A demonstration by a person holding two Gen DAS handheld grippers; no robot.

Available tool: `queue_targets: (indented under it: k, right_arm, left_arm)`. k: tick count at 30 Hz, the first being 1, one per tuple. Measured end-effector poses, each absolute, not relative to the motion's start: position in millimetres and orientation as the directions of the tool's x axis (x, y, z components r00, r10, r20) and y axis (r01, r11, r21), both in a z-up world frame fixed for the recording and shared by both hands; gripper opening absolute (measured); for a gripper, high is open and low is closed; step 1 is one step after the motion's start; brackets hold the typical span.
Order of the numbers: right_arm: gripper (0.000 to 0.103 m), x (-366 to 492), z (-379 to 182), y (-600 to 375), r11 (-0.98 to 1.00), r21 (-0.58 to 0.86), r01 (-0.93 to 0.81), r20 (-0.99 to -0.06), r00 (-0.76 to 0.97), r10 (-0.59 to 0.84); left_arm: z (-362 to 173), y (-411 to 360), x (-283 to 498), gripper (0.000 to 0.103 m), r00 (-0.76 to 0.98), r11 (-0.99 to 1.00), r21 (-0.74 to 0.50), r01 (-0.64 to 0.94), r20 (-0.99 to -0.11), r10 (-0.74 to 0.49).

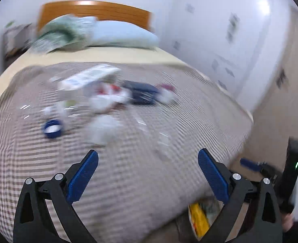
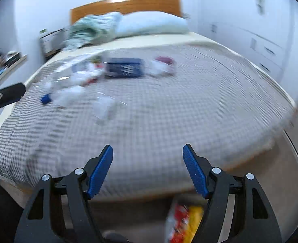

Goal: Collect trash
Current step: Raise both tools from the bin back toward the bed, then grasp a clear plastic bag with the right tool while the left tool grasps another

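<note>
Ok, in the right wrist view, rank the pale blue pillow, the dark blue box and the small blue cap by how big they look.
1. Pale blue pillow, largest, though farthest away.
2. Dark blue box.
3. Small blue cap, clearly smallest.
Motion blur smears every edge, but the gaps in size are wide enough to rank.

Both wrist views face the headboard (image 1: 94, 12) from the bed's (image 2: 169, 111) foot.

A home bedroom here: a bed (image 2: 169, 105) under a checked cover, wooden headboard (image 2: 126, 5), pillow (image 2: 151, 25), crumpled blanket (image 2: 88, 31), and white wardrobe doors (image 1: 219, 40) alongside.
</note>
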State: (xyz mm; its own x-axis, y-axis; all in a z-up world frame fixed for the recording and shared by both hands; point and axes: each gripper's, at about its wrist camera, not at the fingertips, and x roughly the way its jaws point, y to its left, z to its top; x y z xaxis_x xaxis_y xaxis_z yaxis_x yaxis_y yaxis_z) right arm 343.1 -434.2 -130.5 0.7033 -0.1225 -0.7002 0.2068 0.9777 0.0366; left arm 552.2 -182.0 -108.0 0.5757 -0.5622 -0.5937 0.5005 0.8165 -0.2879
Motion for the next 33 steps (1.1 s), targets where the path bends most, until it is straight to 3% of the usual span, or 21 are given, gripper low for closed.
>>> queue_targets:
  k: [8, 9, 10, 12, 16, 19, 23, 28, 33]
  right_arm:
    - [0.068, 468, -159, -380, 0.984, 0.081, 0.157, -0.774, 0.633, -0.038]
    - [0.039, 485, -171, -381, 0.979, 0.062, 0.196, -0.796, 0.601, -0.07]
    - [0.028, 493, -176, -382, 0.975, 0.057, 0.216, -0.811, 0.58, -0.081]
    - [0.027, 504, -177, -384, 0.962, 0.097, 0.256, -0.827, 0.558, -0.065]
    - [0.026, 497, -135, -359, 0.961, 0.139, 0.241, -0.74, 0.67, -0.061]
    - [0.026, 508, -112, -342, 0.977, 0.088, 0.195, -0.682, 0.727, -0.084]
    - [0.026, 522, -102, -349, 0.978, 0.098, 0.183, -0.65, 0.756, -0.076]
    - [0.026, 504, -102, -356, 0.98, 0.031, 0.199, -0.644, 0.753, -0.133]
    - [0.027, 497, -108, -377, 0.967, 0.122, 0.226, -0.652, 0.752, -0.094]
  left_arm:
    - [-131, -83, 629, 0.096, 0.634, 0.859, -0.434, 0.272, -0.591, -0.499]
    - [-137, -76, 640, 0.096, 0.626, 0.856, -0.464, 0.228, -0.604, -0.494]
    - [-139, -72, 644, 0.096, 0.621, 0.85, -0.485, 0.206, -0.607, -0.496]
    - [-143, -60, 654, 0.096, 0.623, 0.837, -0.522, 0.166, -0.602, -0.499]
    - [-147, -46, 665, 0.096, 0.634, 0.816, -0.562, 0.132, -0.585, -0.506]
    - [-152, -39, 670, 0.096, 0.622, 0.816, -0.565, 0.122, -0.597, -0.507]
    - [-158, -50, 671, 0.096, 0.586, 0.814, -0.545, 0.203, -0.598, -0.546]
    - [-156, -108, 651, 0.096, 0.546, 0.817, -0.376, 0.437, -0.611, -0.574]
    - [-170, -167, 660, 0.096, 0.516, 0.811, -0.287, 0.51, -0.652, -0.556]
